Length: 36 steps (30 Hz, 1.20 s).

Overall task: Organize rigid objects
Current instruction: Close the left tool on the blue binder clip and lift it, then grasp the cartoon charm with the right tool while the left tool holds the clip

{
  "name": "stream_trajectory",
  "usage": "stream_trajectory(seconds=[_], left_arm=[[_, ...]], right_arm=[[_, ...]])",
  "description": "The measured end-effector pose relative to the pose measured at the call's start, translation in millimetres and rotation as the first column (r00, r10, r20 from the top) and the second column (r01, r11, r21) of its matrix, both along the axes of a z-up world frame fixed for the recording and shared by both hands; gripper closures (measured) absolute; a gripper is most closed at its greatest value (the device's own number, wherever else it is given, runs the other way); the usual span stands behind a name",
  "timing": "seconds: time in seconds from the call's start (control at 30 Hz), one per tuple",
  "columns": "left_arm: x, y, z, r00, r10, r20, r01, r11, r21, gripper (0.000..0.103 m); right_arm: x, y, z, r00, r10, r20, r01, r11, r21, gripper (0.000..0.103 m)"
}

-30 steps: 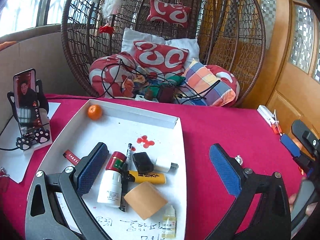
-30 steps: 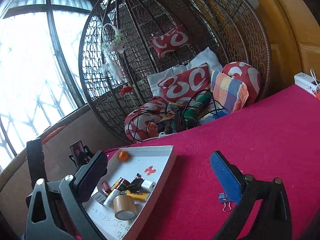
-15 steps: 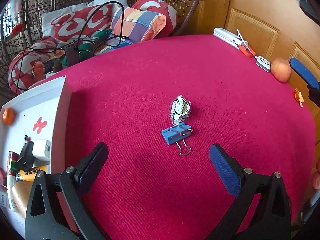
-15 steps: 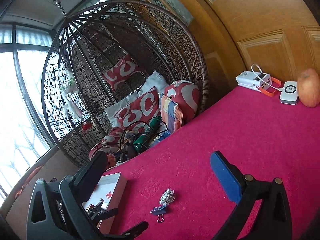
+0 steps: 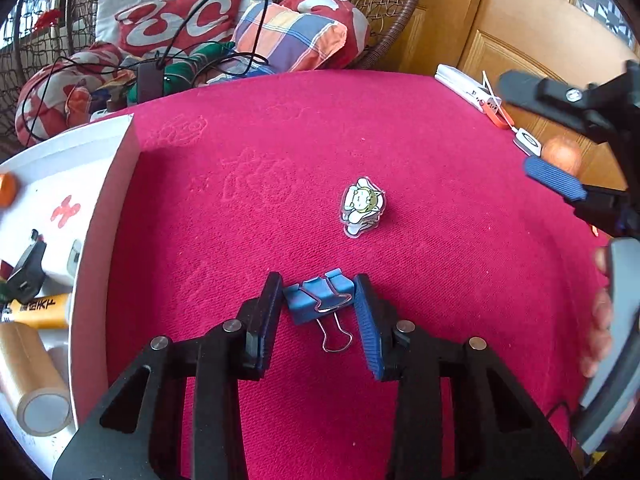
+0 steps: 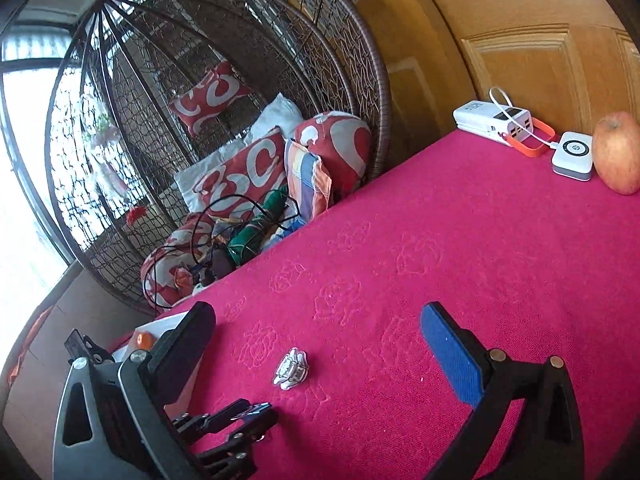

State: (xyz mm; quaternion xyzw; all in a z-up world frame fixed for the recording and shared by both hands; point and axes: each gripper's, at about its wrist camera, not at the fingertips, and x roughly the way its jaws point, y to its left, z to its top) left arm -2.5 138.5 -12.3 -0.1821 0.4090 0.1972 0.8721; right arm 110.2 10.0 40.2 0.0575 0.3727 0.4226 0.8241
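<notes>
Counting two loose items on the red tablecloth (image 5: 440, 240): we are seeing one blue binder clip (image 5: 320, 298) and, just beyond it, one cartoon charm (image 5: 362, 206). Our left gripper (image 5: 320, 312) is bracketing the clip, both pads closing against its sides, while our right gripper (image 6: 320, 340) is hovering with jaws wide apart, gripping nothing. At the left, one white tray (image 5: 100, 220) is holding one tape roll (image 5: 34, 380) and one yellow tube (image 5: 40, 310).

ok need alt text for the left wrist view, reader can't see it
The left gripper brackets a blue binder clip on a red tablecloth, with a cartoon charm just beyond and a white tray at left.
</notes>
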Motion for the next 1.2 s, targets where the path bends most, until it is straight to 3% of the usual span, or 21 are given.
stream_trajectory(seconds=[0.13,0.23,0.43,0.53,0.57,0.6,0.73,0.87,1.2], left_arm=[[-33.3,-3.3,14.0,0.999,0.01,0.051,-0.009,1.0,-0.012,0.067],[-49.7,-8.0,25.4,0.996,0.015,0.088,-0.015,1.0,-0.001,0.067],[-64.5,-9.9,42.2,0.989,0.021,0.145,-0.022,1.0,0.008,0.067],[-69.9,-9.2,47.5,0.986,0.028,0.167,-0.031,0.999,0.017,0.067],[-71.6,-9.4,49.6,0.984,0.027,0.173,-0.032,0.999,0.027,0.067],[-73.0,-10.1,51.5,0.984,0.025,0.179,-0.032,0.999,0.034,0.067],[-79.4,-11.5,60.9,0.978,0.021,0.206,-0.033,0.998,0.057,0.067],[-85.0,-11.1,72.2,0.971,0.027,0.238,-0.044,0.997,0.065,0.067],[-107.8,-8.5,102.3,0.946,0.055,0.319,-0.093,0.99,0.104,0.067]], right_arm=[[-7.9,46.3,-25.8,0.993,0.116,0.018,-0.111,0.981,-0.158,0.009],[-23.4,69.1,-39.0,0.982,0.184,0.039,-0.171,0.959,-0.224,0.009],[-40.6,92.5,-54.7,0.965,0.236,0.111,-0.176,0.905,-0.388,0.019],[-42.5,91.4,-54.1,0.959,0.245,0.139,-0.168,0.893,-0.419,0.035],[-42.6,91.6,-52.5,0.956,0.257,0.139,-0.181,0.894,-0.41,0.056],[-42.2,88.9,-51.7,0.954,0.269,0.13,-0.198,0.896,-0.398,0.067],[-40.6,72.8,-45.1,0.964,0.253,0.077,-0.22,0.93,-0.294,0.069],[-49.2,54.4,-18.6,0.967,0.242,0.076,-0.227,0.959,-0.168,0.069],[-87.5,35.2,47.7,0.945,0.288,0.157,-0.296,0.955,0.031,0.069]])
